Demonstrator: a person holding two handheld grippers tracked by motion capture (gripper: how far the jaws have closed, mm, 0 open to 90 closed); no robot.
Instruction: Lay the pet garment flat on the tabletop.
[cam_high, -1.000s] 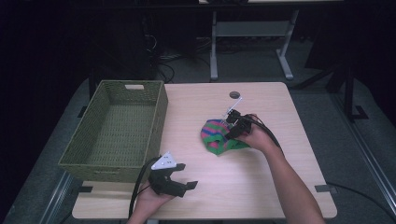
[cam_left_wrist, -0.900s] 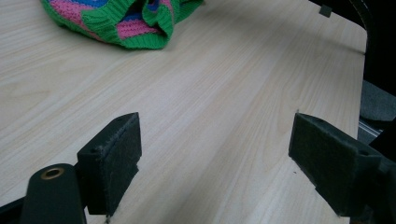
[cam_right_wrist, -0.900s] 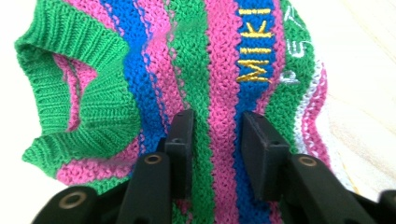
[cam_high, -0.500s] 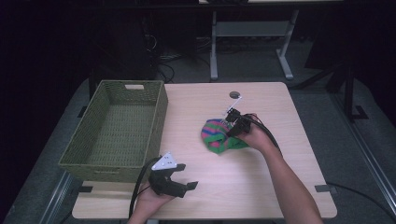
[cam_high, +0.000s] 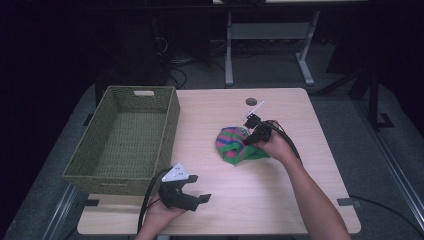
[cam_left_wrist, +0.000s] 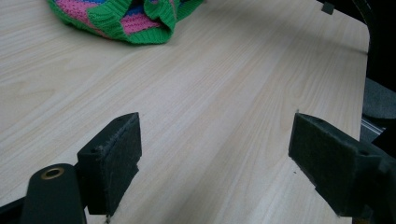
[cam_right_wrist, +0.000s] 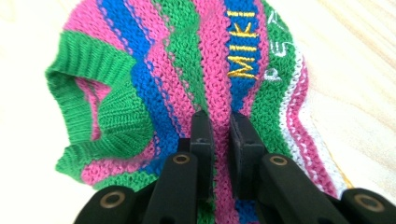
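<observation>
jaws of my right gripper (cam_right_wrist: 219, 126) are pinched onto a fold of the striped pink, green and blue knitted garment (cam_right_wrist: 187, 84) on the table; lift straight, slowly, so nothing slips. left gripper (cam_left_wrist: 215, 158) gapes wide, holding nothing, garment far ahead.

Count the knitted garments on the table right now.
1. The striped knitted garment lies right of the wicker basket, pinched in the right gripper. The left gripper sits open near the front edge. Nothing shows inside the basket.
</observation>
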